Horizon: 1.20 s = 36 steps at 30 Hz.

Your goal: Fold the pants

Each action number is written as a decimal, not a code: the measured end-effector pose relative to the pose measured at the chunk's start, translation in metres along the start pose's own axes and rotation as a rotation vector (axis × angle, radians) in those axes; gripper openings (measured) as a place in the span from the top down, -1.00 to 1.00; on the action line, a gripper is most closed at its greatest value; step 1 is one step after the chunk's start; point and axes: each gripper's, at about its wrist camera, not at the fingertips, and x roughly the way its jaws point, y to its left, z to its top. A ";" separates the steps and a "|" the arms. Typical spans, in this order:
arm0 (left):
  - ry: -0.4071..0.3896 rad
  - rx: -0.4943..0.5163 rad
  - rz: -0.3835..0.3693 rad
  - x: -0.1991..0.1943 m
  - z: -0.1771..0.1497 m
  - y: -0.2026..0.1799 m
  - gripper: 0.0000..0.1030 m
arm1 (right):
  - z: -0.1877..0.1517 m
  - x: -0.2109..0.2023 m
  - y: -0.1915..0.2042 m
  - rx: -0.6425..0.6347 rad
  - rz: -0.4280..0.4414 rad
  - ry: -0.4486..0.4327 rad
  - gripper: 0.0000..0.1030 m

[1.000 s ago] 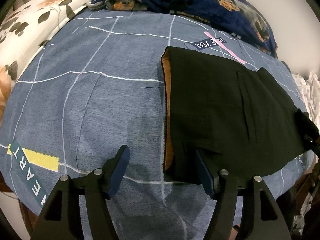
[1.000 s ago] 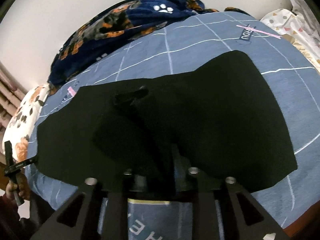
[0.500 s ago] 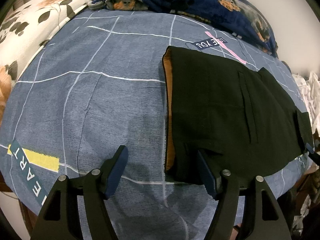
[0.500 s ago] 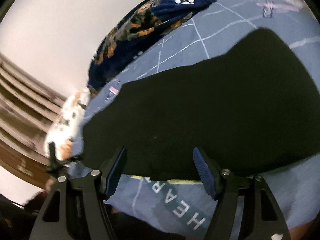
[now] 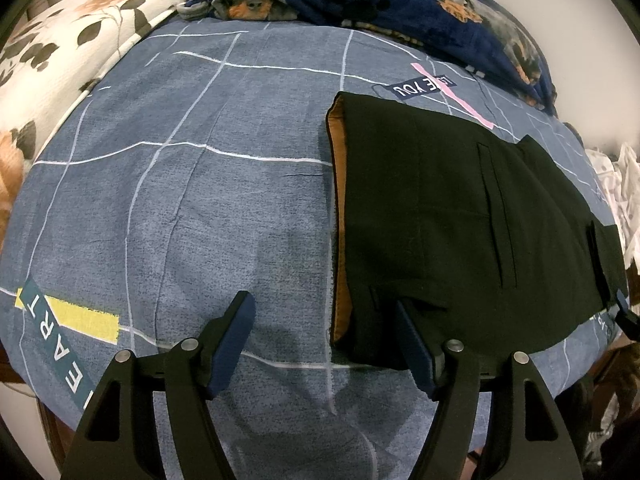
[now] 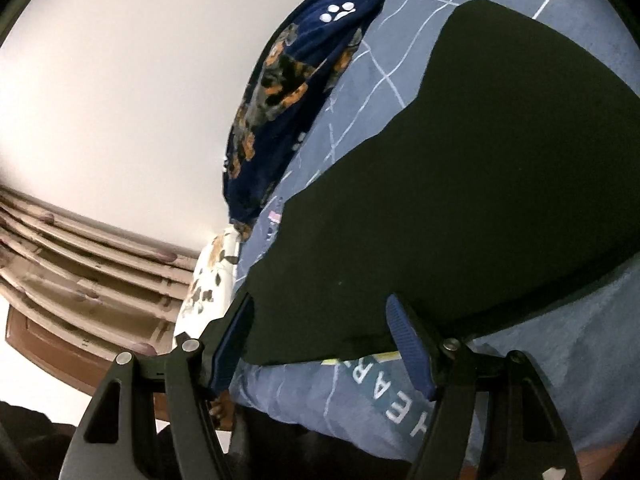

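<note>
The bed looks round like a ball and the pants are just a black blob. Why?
Left wrist view: the fisheye lens bulges the blue bedspread into a dome; the picture is sharp, so the black pants show a pocket slit, and a soft shadow falls near the left hand-held gripper. Right wrist view: tilted, and the pants are too dark for detail.

The blue-grey bedsheet (image 5: 200, 200) carries printed word labels. In the left wrist view, a dark navy label (image 5: 424, 87) near the far edge reads "YOU" with further letters crossed by a pink stripe, and a teal strip (image 5: 56, 344) beside a yellow bar shows "EART". In the right wrist view the sheet's near edge shows partial white letters (image 6: 384, 392), legible only as "ART".
</note>
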 end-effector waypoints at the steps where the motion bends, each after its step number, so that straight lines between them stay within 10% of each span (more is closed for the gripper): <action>1: 0.000 0.000 0.000 0.000 0.000 0.000 -0.40 | 0.000 0.000 -0.001 0.021 0.029 0.013 -0.30; 11: -0.003 -0.002 -0.002 0.000 0.001 0.002 -0.42 | -0.014 0.020 -0.015 0.184 0.025 0.061 -0.30; 25: -0.005 -0.004 -0.005 0.000 0.000 0.003 -0.44 | -0.032 0.014 -0.024 0.495 -0.069 -0.160 -0.17; 27: -0.006 -0.002 -0.005 0.000 0.000 0.002 -0.44 | -0.032 0.012 -0.027 0.534 -0.082 -0.186 -0.06; 31: -0.008 -0.001 -0.008 -0.001 0.001 0.001 -0.45 | -0.037 0.014 -0.043 0.595 -0.157 -0.172 0.96; 36: -0.007 0.001 -0.012 -0.001 0.001 0.001 -0.46 | -0.037 0.007 -0.037 0.549 -0.141 -0.184 0.93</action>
